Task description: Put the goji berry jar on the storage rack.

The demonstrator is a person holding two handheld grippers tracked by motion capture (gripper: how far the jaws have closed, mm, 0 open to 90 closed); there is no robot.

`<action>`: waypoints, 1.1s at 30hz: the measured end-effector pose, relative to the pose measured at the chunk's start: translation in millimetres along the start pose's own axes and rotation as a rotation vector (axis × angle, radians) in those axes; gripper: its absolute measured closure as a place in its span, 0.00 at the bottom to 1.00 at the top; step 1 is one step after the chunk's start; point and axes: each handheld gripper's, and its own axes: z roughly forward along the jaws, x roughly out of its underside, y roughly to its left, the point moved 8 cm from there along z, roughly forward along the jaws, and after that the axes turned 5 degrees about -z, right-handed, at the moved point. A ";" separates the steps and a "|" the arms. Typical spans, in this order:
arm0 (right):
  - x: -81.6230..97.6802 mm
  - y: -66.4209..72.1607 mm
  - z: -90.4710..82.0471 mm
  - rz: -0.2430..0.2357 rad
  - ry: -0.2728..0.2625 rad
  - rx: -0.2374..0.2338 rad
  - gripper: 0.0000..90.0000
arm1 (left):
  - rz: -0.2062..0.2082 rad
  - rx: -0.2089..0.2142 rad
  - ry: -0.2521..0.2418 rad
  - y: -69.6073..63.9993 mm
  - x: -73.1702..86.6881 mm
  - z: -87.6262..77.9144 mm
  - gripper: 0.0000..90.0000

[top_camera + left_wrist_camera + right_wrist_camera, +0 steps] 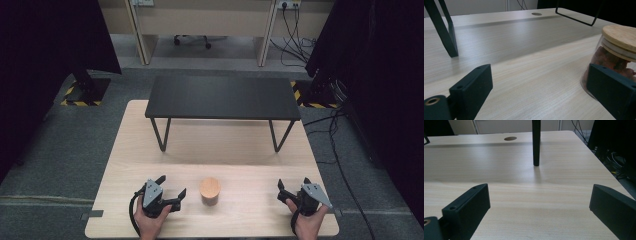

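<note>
Beside the left hand-held gripper (537, 92), its right jaw is covering the lower wall of the wooden-lidded glass jar (617, 48), whose reddish contents are staying indistinct and edge-cropped.

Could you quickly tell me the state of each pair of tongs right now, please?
Left tongs: open, holding nothing, beside the jar.
Right tongs: open, holding nothing.

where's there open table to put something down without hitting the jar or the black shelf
Bare wood lies between the jar and the right gripper, and along the strip between the jar and the black shelf's legs. It is tight between the left gripper and the jar.
</note>
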 end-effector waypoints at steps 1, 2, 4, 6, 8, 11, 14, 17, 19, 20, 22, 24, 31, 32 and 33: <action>0.0 0.0 0.0 0.000 0.000 0.000 0.03 | 0.000 0.000 0.000 0.0 0.0 0.0 0.07; -0.1 0.2 0.0 0.000 0.001 0.003 0.03 | -0.002 0.016 -0.006 0.8 0.9 -1.3 0.07; 0.0 0.0 0.0 0.001 0.000 0.002 0.03 | 0.001 0.035 -0.006 2.8 1.3 -2.9 0.07; 0.0 -0.1 0.0 0.002 0.000 0.002 0.03 | 0.003 0.042 -0.008 3.4 1.5 -3.2 0.06; 0.0 -0.1 0.0 0.006 0.000 0.003 0.03 | 0.016 0.059 -0.002 3.6 1.0 -2.6 0.06; -0.1 0.2 0.2 0.003 0.001 0.005 0.03 | 0.065 0.092 0.014 1.9 -0.2 -1.3 0.07; -0.5 0.0 0.5 0.002 0.005 0.004 0.03 | 0.078 0.111 0.018 0.7 -0.1 -0.9 0.08; -1.2 -0.6 1.2 0.003 0.012 -0.002 0.03 | 0.108 0.144 0.020 -2.9 0.1 0.0 0.08; -1.3 -0.8 1.3 0.003 0.011 -0.001 0.03 | 0.137 0.172 0.026 -8.1 0.2 1.7 0.09; -1.3 -1.0 1.5 0.003 0.011 -0.001 0.03 | 0.153 0.189 0.029 -10.9 0.0 2.8 0.09; -1.4 -1.4 1.9 0.005 0.011 -0.001 0.03 | 0.181 0.214 0.039 -17.7 -0.5 6.1 0.09; -1.6 -1.8 2.0 0.008 0.012 -0.002 0.03 | 0.202 0.236 0.051 -25.4 -2.1 13.2 0.09; -1.9 -2.1 2.3 0.011 0.016 -0.003 0.03 | 0.223 0.255 0.065 -34.4 -5.0 23.6 0.08; -2.0 -2.2 2.4 0.010 0.016 -0.003 0.03 | 0.223 0.261 0.064 -36.2 -5.3 25.9 0.08; -2.1 -2.1 2.5 0.010 0.017 -0.003 0.03 | 0.223 0.261 0.064 -36.2 -5.3 25.9 0.08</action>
